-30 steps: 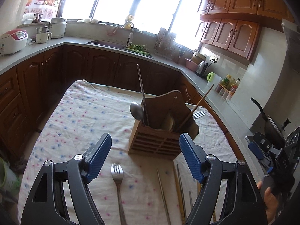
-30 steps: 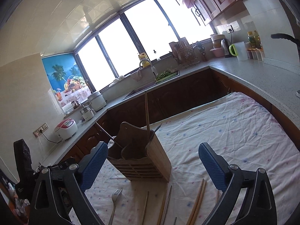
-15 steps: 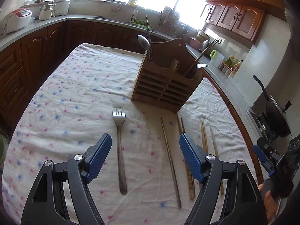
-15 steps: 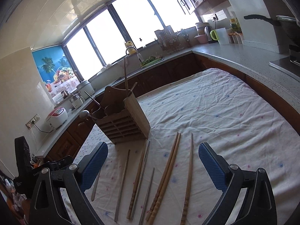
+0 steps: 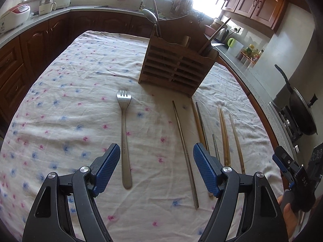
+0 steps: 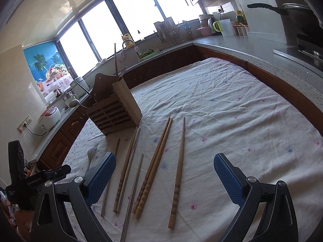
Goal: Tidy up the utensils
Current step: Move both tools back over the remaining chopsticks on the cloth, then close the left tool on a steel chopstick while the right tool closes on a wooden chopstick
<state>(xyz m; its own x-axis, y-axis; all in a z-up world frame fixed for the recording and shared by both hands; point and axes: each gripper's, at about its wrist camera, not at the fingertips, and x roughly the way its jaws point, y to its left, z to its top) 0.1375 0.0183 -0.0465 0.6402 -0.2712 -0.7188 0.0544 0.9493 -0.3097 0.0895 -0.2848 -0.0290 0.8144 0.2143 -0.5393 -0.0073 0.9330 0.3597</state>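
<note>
My left claw [image 5: 154,167] hangs spread above the fork [image 5: 125,133]. My right claw [image 6: 164,178] gapes over crowded chopsticks [image 6: 153,167]; I might pinch two

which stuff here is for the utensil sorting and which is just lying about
For the job: fork, chopsticks, wooden holder, spoon already in it.

Just there: rice cooker, wok, kettle, green jug.

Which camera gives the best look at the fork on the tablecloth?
Left wrist view: the fork lies whole, tines to handle, between the open left claw fingers. The right wrist view shows only its tines, the rest hidden behind a blue pad.
</note>
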